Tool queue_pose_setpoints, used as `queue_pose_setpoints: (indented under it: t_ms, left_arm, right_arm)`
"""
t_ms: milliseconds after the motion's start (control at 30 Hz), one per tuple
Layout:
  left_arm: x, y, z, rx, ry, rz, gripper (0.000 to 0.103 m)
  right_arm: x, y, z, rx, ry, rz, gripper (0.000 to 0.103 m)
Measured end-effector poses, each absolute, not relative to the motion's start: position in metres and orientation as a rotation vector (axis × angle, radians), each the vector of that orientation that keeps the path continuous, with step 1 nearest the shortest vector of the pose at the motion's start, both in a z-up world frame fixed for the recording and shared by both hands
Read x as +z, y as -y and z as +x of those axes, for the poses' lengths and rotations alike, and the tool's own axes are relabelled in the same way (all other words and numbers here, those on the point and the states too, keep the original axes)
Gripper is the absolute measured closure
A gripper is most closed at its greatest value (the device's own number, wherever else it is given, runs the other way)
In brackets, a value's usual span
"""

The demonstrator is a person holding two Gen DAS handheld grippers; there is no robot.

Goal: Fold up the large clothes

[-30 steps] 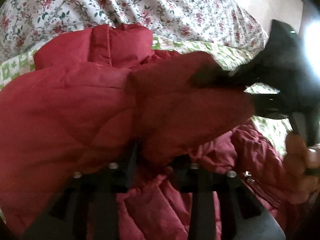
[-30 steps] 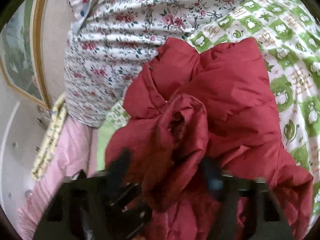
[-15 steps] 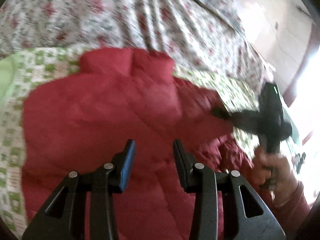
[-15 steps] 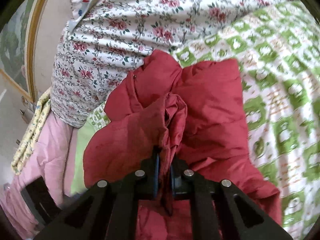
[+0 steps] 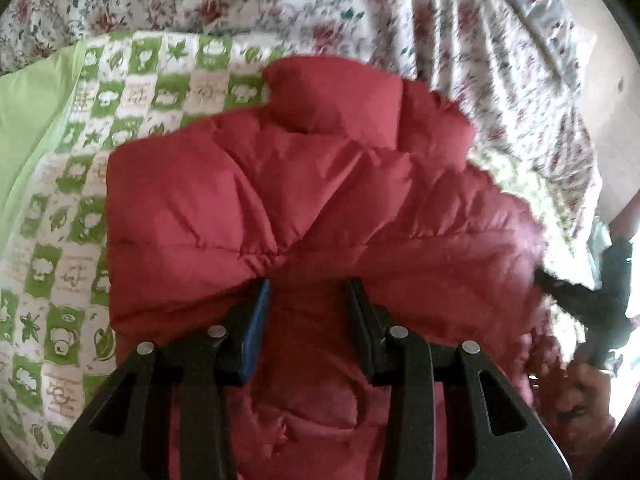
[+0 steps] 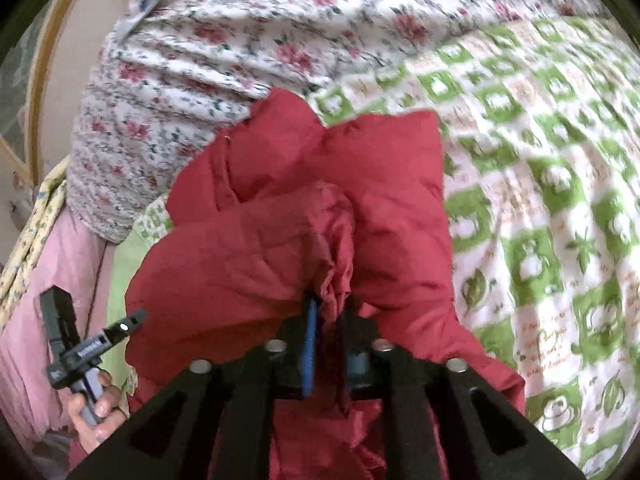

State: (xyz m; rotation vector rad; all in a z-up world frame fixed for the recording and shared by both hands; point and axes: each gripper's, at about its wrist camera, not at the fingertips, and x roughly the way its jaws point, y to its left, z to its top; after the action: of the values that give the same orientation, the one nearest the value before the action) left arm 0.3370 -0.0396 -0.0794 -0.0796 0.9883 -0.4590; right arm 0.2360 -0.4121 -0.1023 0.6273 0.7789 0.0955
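A red puffy jacket (image 5: 320, 200) lies on a green-and-white checked bedsheet (image 5: 60, 240), its collar toward the floral quilt. My left gripper (image 5: 308, 292) hovers open over the jacket's middle with nothing between its fingers. In the right wrist view it shows at the left edge as my left gripper (image 6: 92, 344), held by a hand (image 6: 96, 412). My right gripper (image 6: 328, 308) has a bunched fold of the red jacket (image 6: 248, 248) between its jaws, which are opening. The fold still fills the narrow gap. In the left wrist view my right gripper (image 5: 560, 284) reaches into the jacket's right edge.
A bunched floral quilt (image 6: 240, 40) rises behind the jacket. The checked bedsheet (image 6: 540, 200) stretches away to the right. Pink cloth (image 6: 36, 320) and a pale green sheet edge lie at the left. A framed picture leans on the wall at far left.
My left gripper let go of the red fold it held and slid back across the jacket, which now lies flatter. My right gripper closed on a fold, then its jaws widened slightly.
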Motion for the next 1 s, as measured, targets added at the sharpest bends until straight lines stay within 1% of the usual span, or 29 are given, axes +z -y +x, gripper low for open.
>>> queue_pose_setpoints:
  t_ms: [133, 167, 233, 300, 367, 467, 500, 667, 800, 1000]
  left_arm:
    - [-0.085, 0.044, 0.334, -0.441, -0.983, -0.054, 0.066]
    - [-0.087, 0.045, 0.335, -0.44, -0.985, -0.052, 0.066]
    - [-0.089, 0.045, 0.335, -0.439, -0.985, -0.048, 0.066]
    - [-0.09, 0.045, 0.337, -0.435, -0.984, -0.039, 0.066]
    - [-0.091, 0.05, 0.335, -0.425, -0.979, 0.005, 0.066]
    - [-0.086, 0.056, 0.331, -0.414, -0.973, 0.07, 0.066]
    - [-0.083, 0.055, 0.33, -0.418, -0.972, 0.073, 0.066]
    - [-0.062, 0.041, 0.313, -0.423, -0.924, 0.064, 0.066]
    - [-0.085, 0.035, 0.328, -0.401, -1.007, 0.053, 0.066]
    - [-0.097, 0.03, 0.333, -0.406, -1.021, -0.011, 0.066]
  right_arm:
    - [-0.061, 0.399, 0.215, 0.05, -0.638, 0.5, 0.081]
    - [-0.052, 0.389, 0.215, 0.077, -0.627, 0.461, 0.08]
    - [-0.046, 0.367, 0.227, 0.139, -0.663, 0.394, 0.078]
    - [-0.054, 0.346, 0.243, 0.182, -0.718, 0.334, 0.073]
    - [-0.069, 0.332, 0.257, 0.175, -0.773, 0.274, 0.072]
    - [-0.096, 0.324, 0.269, 0.1, -0.833, 0.183, 0.073]
    - [-0.106, 0.328, 0.271, 0.077, -0.848, 0.18, 0.076]
    - [-0.118, 0.339, 0.272, 0.045, -0.843, 0.214, 0.076]
    - [-0.12, 0.342, 0.269, 0.053, -0.827, 0.226, 0.076]
    - [-0.123, 0.352, 0.267, 0.095, -0.798, 0.303, 0.075]
